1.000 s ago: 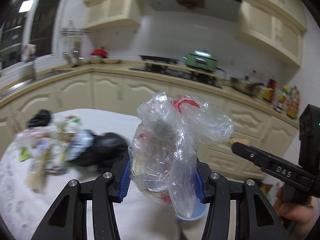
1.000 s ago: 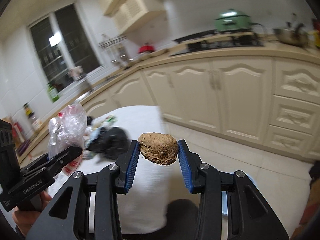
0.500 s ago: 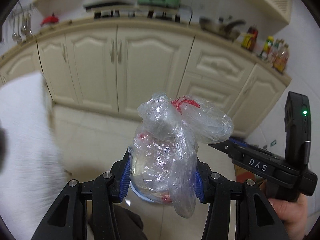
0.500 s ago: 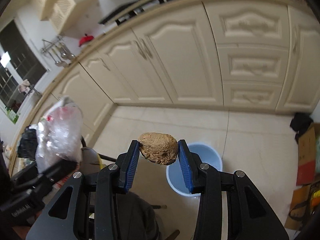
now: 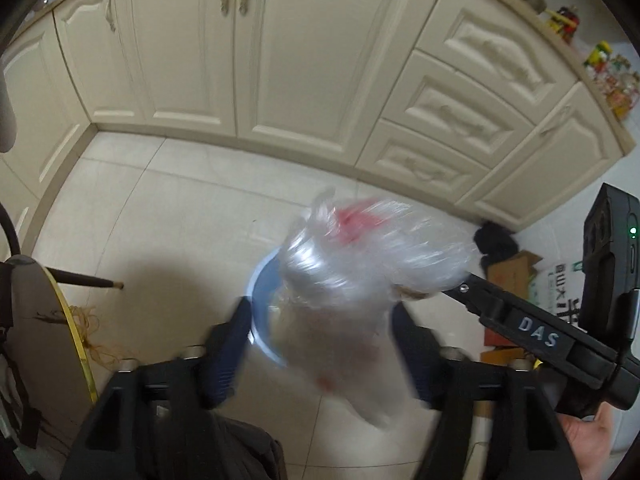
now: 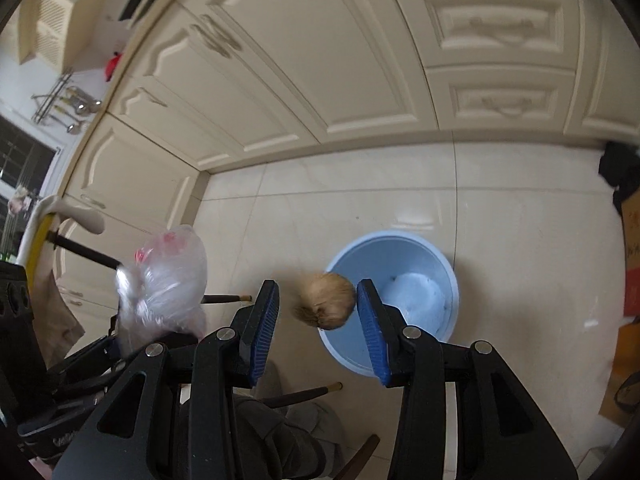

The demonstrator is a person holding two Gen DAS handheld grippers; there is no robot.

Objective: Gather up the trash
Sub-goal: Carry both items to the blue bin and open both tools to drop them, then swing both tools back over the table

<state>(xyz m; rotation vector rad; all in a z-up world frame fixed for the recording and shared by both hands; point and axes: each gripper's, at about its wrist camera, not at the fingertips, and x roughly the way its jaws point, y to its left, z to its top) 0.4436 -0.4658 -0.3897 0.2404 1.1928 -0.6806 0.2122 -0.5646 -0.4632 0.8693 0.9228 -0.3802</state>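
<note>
A light blue trash bin stands on the tiled floor; its rim also shows in the left wrist view. My left gripper has its jaws spread apart, and a clear plastic bag with red print sits blurred between them, over the bin. The bag also shows in the right wrist view. My right gripper is open. A brown lump of trash is blurred between its blue pads, touching only the right one, above the bin's near rim.
Cream kitchen cabinets line the wall behind the bin. A chair with dark legs stands at the left. Cardboard boxes and a black item lie by the right wall. The right gripper's body crosses the left view.
Both grippers swung down from the table to the bin on the floor. Both have opened, and the bag and the brown lump are blurred and slipping free.
</note>
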